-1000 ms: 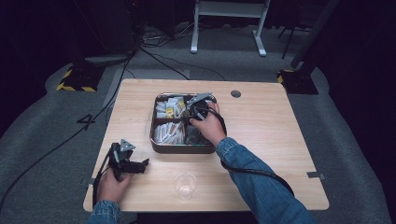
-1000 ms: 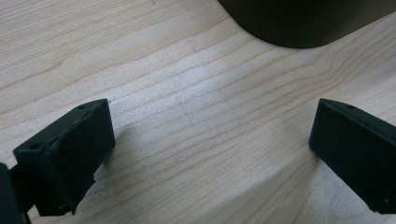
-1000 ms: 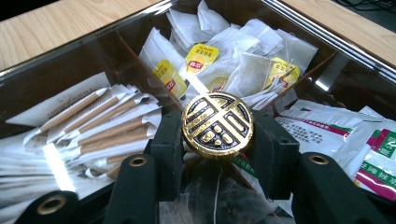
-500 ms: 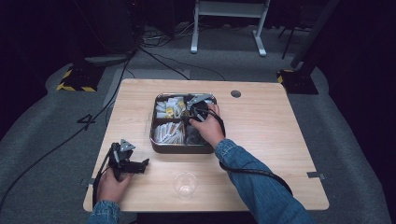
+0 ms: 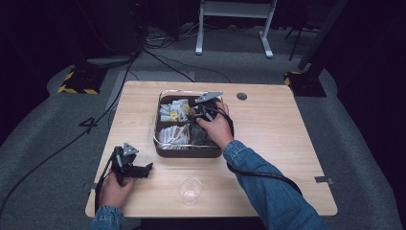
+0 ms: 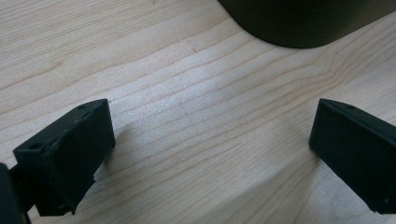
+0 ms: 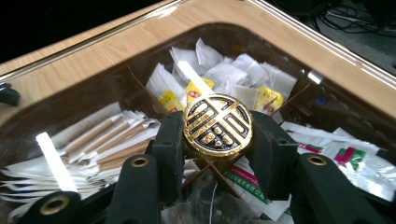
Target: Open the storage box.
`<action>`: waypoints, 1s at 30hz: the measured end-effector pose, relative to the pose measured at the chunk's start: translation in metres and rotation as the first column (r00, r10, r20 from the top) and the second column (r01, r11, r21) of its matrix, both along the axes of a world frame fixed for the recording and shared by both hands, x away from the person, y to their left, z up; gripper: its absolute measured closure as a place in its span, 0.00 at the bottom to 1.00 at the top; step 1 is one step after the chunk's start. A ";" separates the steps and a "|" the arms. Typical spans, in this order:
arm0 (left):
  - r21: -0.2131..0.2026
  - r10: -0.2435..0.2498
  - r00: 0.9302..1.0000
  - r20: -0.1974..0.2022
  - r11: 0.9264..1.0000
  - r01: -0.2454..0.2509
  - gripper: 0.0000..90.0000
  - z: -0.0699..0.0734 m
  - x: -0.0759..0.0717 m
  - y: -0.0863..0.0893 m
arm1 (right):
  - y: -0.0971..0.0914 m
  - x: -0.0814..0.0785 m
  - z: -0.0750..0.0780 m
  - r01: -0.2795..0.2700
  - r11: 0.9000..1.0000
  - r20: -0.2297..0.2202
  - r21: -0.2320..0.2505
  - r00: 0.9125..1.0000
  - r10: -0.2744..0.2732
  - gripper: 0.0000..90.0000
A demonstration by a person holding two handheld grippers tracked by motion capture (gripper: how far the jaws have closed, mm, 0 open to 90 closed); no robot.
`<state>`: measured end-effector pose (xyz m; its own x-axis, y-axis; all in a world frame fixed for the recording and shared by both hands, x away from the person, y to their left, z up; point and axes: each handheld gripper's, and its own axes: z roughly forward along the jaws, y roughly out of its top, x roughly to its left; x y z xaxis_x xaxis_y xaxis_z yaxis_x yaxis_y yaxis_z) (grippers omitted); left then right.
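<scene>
Light wooden table [image 5: 287, 143] on grey carpeted floor [image 5: 43, 139]; white metal frame [image 5: 234, 19] beyond the table's far edge; dark surroundings.

Glossy gold metal knob [image 7: 218, 123], clear lid [image 7: 140, 56], matt wood table [image 5: 287, 143]

The room around the light wooden table [image 5: 287, 143] is very dark, but the tabletop is bright. In the right gripper view, white glare streaks shine on the clear lid of the brown tray [image 7: 93, 60]. The black jaws up close look soft and blurry, with faint shadows.
</scene>
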<state>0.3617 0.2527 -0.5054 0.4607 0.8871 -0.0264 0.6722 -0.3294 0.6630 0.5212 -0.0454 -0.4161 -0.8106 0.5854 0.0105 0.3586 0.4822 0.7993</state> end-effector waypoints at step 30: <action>0.001 -0.003 1.000 0.003 1.000 0.003 0.01 0.000 0.001 0.000 | -0.090 -0.036 0.056 0.002 0.998 0.038 0.063 0.999 -0.004 0.65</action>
